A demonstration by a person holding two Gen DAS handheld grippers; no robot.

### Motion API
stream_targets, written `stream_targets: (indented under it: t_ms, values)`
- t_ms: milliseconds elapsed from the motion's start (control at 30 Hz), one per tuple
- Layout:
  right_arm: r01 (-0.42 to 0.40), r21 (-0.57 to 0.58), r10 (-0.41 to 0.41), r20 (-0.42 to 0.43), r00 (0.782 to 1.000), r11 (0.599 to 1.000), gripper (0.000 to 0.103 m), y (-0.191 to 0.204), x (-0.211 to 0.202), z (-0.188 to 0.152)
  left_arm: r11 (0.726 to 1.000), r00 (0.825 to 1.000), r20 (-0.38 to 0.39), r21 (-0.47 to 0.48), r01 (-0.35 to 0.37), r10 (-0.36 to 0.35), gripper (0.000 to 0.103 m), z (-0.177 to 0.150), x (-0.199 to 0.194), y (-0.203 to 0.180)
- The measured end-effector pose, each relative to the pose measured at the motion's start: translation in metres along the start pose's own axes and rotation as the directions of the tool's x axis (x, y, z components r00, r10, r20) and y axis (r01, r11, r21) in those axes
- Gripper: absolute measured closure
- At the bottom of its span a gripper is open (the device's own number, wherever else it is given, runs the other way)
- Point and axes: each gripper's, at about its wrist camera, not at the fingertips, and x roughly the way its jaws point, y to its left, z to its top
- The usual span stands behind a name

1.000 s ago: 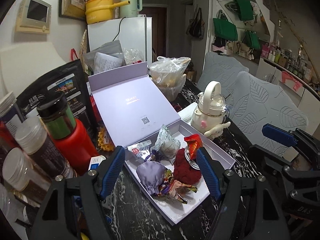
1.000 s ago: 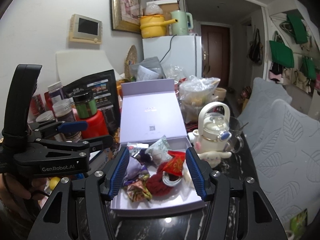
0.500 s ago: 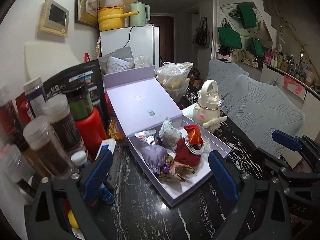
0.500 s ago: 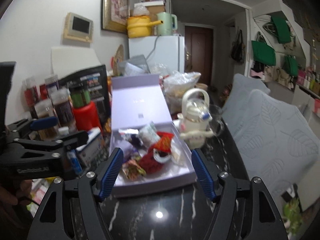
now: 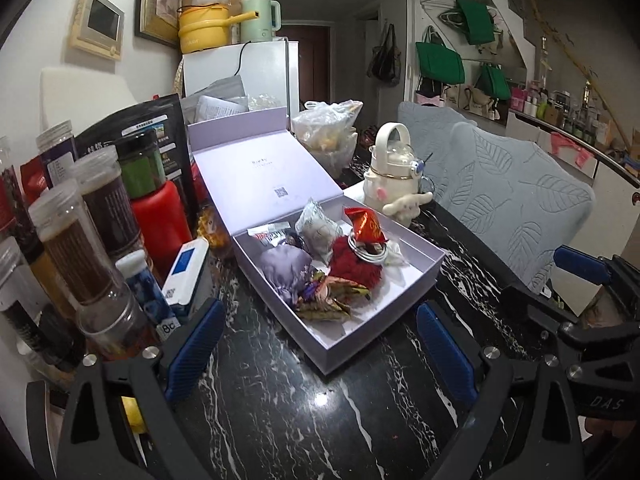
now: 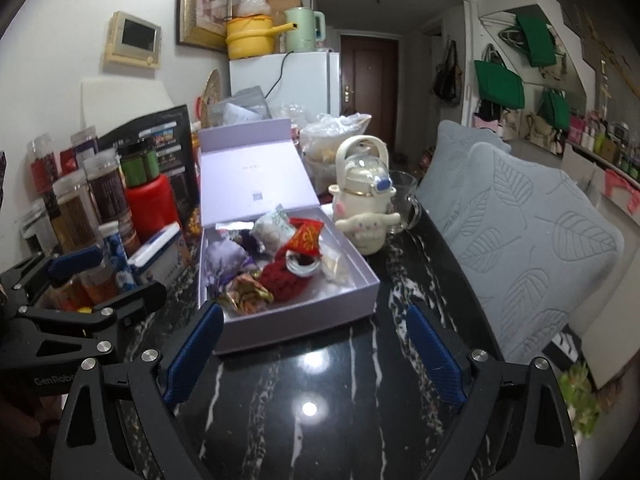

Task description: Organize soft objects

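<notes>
Both hand-held grippers, left [image 5: 318, 344] and right [image 6: 314, 350], gape empty over the worktop [image 5: 280, 420], jaws just widened; the box [image 5: 384, 328] sits at 12 o'clock.

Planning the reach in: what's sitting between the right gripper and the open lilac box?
Nothing: in the right wrist view, only bare black marble tabletop lies between the open right gripper and the lilac box.

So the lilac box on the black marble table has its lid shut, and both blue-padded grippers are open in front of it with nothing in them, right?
Not quite: the lilac box has its lid open, propped up behind it, with soft things such as a purple pouch lying inside. The left wrist view shows it. The rest holds: the left gripper and right gripper are open and empty in front of it.
</notes>
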Motion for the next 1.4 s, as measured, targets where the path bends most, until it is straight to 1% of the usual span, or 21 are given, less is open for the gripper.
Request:
stream_targets:
  t_ms: [100, 400, 900, 1400]
  values:
    - [0.015, -0.01, -0.015, -0.006, 1.0, 1.0, 0.009, 0.002, 0.0, -0.004, 1.0, 1.0, -0.001, -0.001, 0.006, -0.006, 0.005, -0.004, 0.0, 0.0]
    - [0.012, -0.018, -0.013, -0.024, 1.0, 1.0, 0.009, 0.004, 0.003, -0.012, 1.0, 1.0, 0.004, -0.002, -0.004, 0.004, 0.005, -0.005, 0.0, 0.005]
    - [0.015, -0.029, -0.016, -0.027, 1.0, 0.999, 0.009, 0.006, 0.0, -0.009, 1.0, 1.0, -0.006, 0.012, 0.003, -0.003, 0.005, -0.004, 0.0, 0.006]
    - [0.018, -0.037, -0.019, -0.025, 1.0, 0.999, 0.009, 0.01, -0.003, -0.009, 1.0, 1.0, 0.001, 0.005, 0.007, -0.007, 0.005, -0.004, -0.006, 0.011]
